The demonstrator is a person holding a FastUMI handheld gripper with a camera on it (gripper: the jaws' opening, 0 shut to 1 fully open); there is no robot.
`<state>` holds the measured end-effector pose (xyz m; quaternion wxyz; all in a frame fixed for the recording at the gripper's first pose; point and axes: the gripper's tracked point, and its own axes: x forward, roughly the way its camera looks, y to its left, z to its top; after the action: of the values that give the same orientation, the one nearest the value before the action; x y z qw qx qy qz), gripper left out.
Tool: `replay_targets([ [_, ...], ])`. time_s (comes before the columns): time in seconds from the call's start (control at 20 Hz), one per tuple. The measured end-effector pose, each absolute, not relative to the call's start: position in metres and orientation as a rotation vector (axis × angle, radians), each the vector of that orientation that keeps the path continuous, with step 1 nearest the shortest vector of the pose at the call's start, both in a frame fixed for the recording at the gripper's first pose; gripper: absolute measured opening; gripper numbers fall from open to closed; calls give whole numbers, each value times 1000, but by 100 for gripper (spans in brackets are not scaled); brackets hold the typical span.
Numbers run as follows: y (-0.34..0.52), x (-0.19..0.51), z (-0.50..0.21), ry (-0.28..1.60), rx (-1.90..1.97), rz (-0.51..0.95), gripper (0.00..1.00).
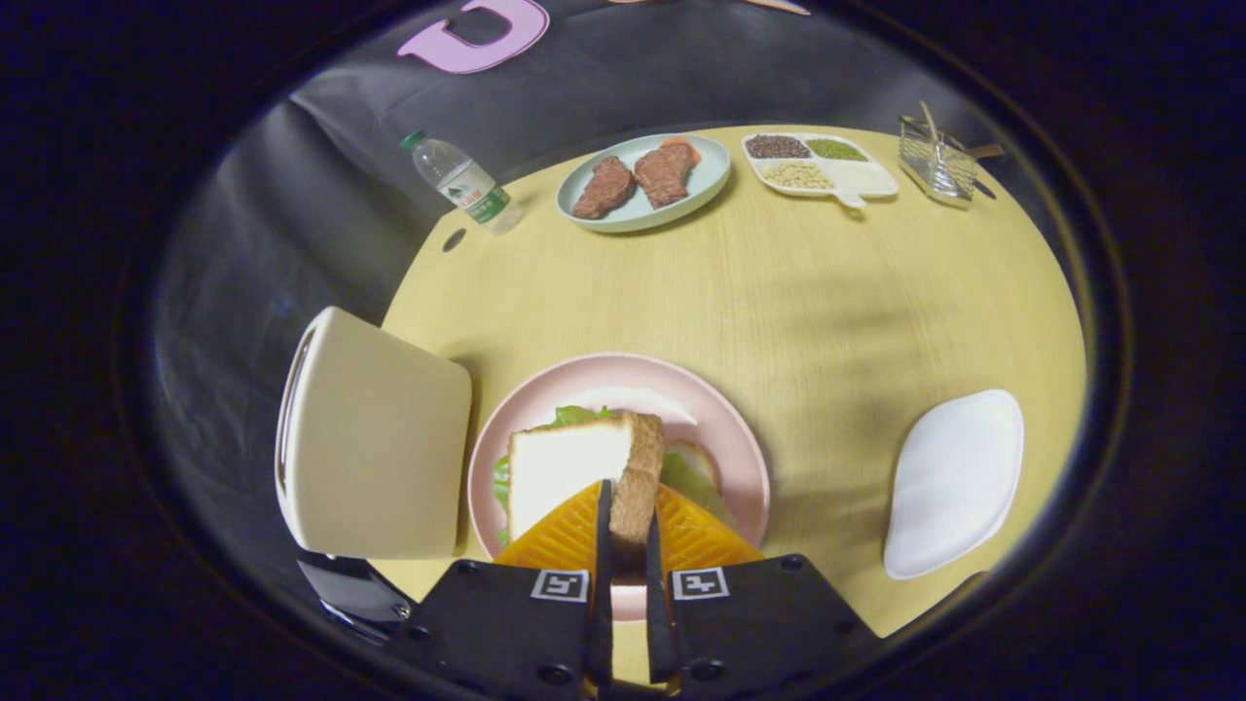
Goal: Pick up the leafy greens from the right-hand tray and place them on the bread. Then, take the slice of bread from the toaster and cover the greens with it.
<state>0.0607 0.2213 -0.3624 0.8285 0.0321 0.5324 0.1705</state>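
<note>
My gripper (623, 531) is clamped on the slice of bread (574, 467), both fingers pressing its crust edge, so the slice stands on edge over the pink plate (725, 428). The leafy greens (681, 472) already lie on the plate, showing behind and on both sides of the held slice, with the bottom bread (703, 458) peeking out on the right beneath them. The toaster (375, 438) stands just left of the plate, and the white tray (954, 482) on the right of the bench (779, 292) is bare.

I judge the covering step is nearly done, but the risks are in the release. The slice is upright, so if I let go now it could topple toward the toaster or slide off the rim instead of lying flat. I need to tilt it down first. Lowering too hard could drag the greens sideways and push them off the lower bread. My grip is only on the crust, so the soft slice may tear or pivot as I rotate it.
</note>
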Motion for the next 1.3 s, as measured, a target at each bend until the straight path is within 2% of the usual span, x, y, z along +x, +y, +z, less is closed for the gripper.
replay_targets([
  [0.1, 218, 60, -366, 1110, 18, 368, 30],
  [0.15, 211, 60, -362, 1098, 3, 353, 30],
  [0.4, 200, 64, -365, 1049, -93, 327, 64],
  [1.0, 197, 78, -347, 805, -326, 366, 98],
  [1.3, 160, 93, -276, 590, -276, 300, 99],
])
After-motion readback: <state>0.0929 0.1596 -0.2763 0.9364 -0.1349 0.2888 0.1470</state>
